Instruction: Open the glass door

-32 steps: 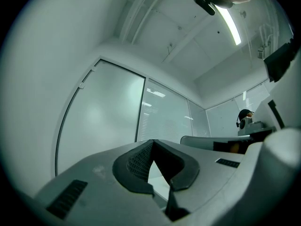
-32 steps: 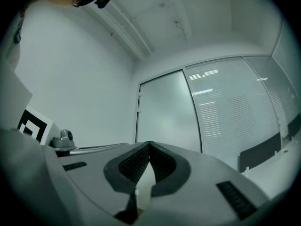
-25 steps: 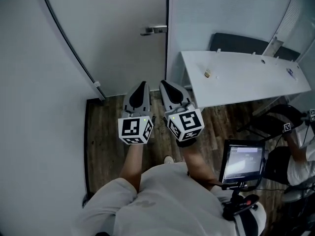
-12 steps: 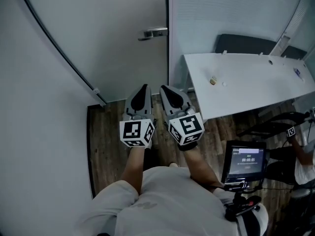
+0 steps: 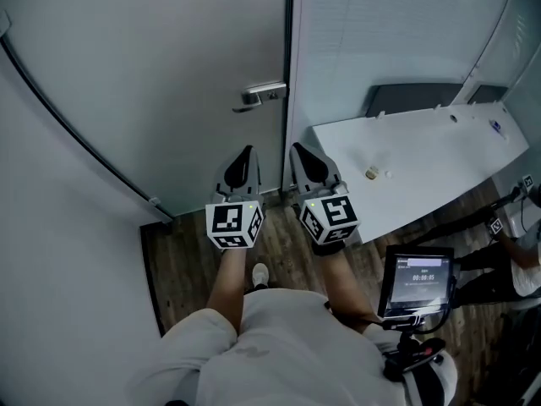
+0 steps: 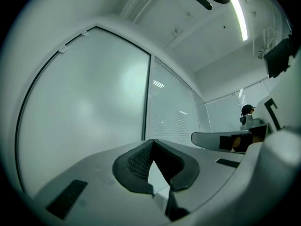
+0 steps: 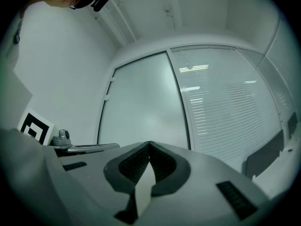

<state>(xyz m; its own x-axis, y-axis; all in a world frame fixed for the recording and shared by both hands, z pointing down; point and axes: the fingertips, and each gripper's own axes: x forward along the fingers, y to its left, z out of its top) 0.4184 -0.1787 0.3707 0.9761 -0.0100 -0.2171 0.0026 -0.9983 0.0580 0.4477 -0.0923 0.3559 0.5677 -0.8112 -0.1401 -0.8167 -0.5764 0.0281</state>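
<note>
The frosted glass door (image 5: 169, 66) stands closed ahead of me, with a dark frame edge on its right side. Its metal lever handle (image 5: 260, 94) sticks out leftwards near that edge. My left gripper (image 5: 246, 151) and right gripper (image 5: 299, 148) are held side by side just below the handle, apart from it, both shut with nothing between the jaws. In the left gripper view the left gripper (image 6: 151, 147) points up at the door pane (image 6: 84, 107). The right gripper (image 7: 149, 149) likewise faces the door (image 7: 141, 107); the handle is not clear there.
A glass wall with blinds (image 5: 380, 32) runs right of the door. A white table (image 5: 439, 146) with a small object (image 5: 372, 172) stands at right, a screen on a stand (image 5: 416, 282) nearer me. A curved white wall (image 5: 59, 227) closes the left. Another person (image 5: 526, 256) sits far right.
The door and its handle have come nearer and lower in the head view as I stepped forward. Both grippers stay shut and side by side, now just beneath the handle.
</note>
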